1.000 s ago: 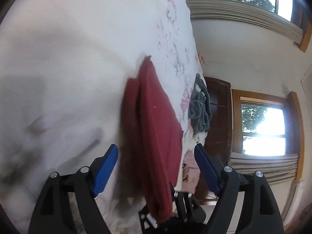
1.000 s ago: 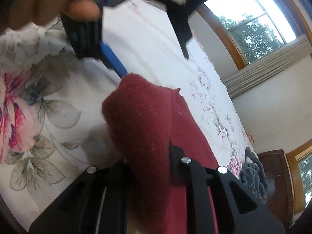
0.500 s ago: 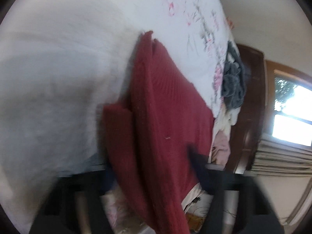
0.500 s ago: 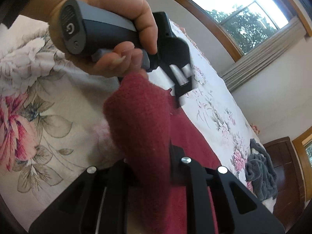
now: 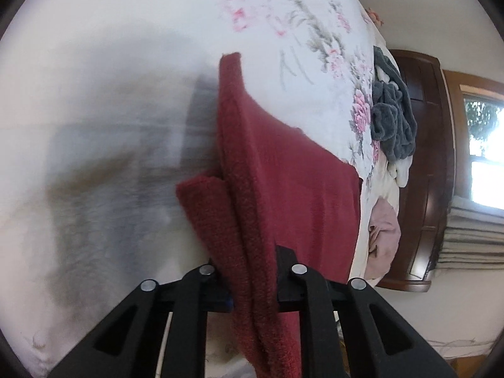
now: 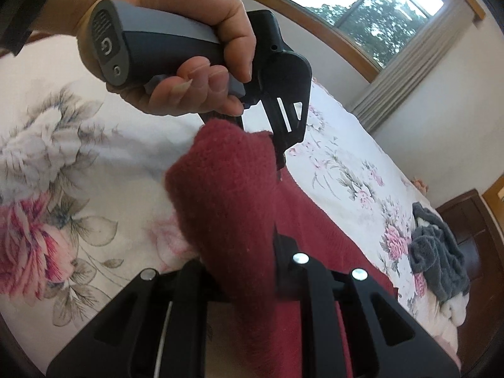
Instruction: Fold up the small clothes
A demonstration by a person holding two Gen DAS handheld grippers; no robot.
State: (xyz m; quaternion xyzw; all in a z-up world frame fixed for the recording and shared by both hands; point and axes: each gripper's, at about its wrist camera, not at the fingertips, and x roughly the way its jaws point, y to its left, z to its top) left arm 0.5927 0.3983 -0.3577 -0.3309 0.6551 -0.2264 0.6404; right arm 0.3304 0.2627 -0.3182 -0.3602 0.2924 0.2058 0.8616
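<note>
Both tools clamp the red knit garment (image 5: 283, 170): left tool (image 5: 252, 264) pinches one folded edge, right tool (image 6: 244, 271) another bunched edge. The garment's held edges are raised; the rest lies on the floral bed (image 6: 56, 170). A hand (image 6: 189, 47) grips the left tool's handle. Grey clothes (image 5: 392, 119) sit at the bed's far edge.

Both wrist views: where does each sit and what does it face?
Left wrist: on the left gripper, looking along the bed; jaws clamped on the dark red knitted garment.
Right wrist: on the right gripper, facing the hand holding the left gripper; also clamps the garment.
Shared: garment, floral bedsheet, grey fleece heap.
</note>
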